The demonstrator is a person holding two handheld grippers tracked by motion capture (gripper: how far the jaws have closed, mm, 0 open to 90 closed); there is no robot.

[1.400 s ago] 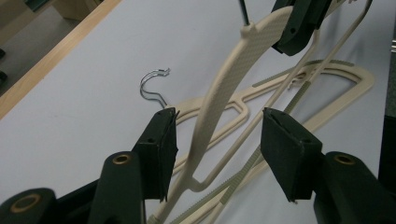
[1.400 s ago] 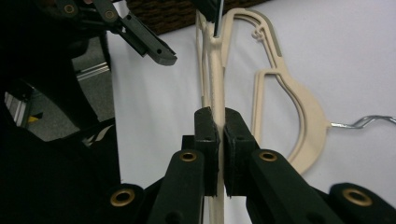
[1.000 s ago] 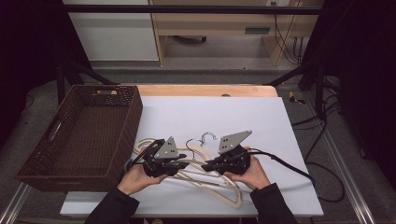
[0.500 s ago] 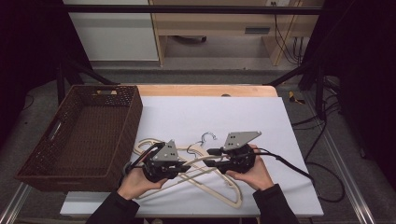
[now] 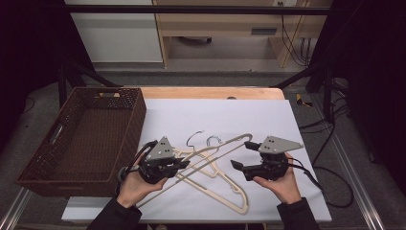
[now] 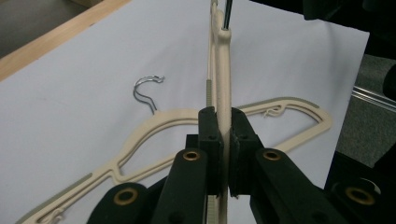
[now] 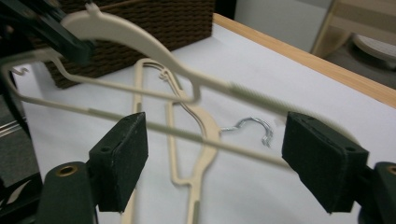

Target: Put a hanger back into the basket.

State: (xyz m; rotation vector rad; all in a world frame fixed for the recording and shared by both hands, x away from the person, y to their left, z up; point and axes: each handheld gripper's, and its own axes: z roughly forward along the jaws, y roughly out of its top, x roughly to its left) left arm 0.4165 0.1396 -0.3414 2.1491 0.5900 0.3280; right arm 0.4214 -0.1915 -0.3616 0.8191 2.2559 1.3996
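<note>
Above the white tabletop (image 5: 268,120), the right claw (image 5: 242,154) had just opened off the raised cream hanger (image 5: 225,143), leaving it clamped in the left claw (image 5: 184,164) for the wicker basket (image 5: 72,143).

table (image 5: 210,92): carries the sheet, the basket and both hangers
sheet (image 5: 249,120): lies on the table; the table's far edge shows behind it
wicker basket (image 5: 81,139): on the table's left side, just left of the sheet, left of the left gripper
lifted hanger (image 5: 218,147): raised above the sheet, between the two grippers, clamped in the left gripper (image 5: 184,164)
flat hanger (image 5: 230,191): flat on the sheet, below the lifted one, hook (image 5: 193,138) pointing to the far side
right gripper (image 5: 242,155): right of both hangers, jaws apart, well right of the basket
</note>
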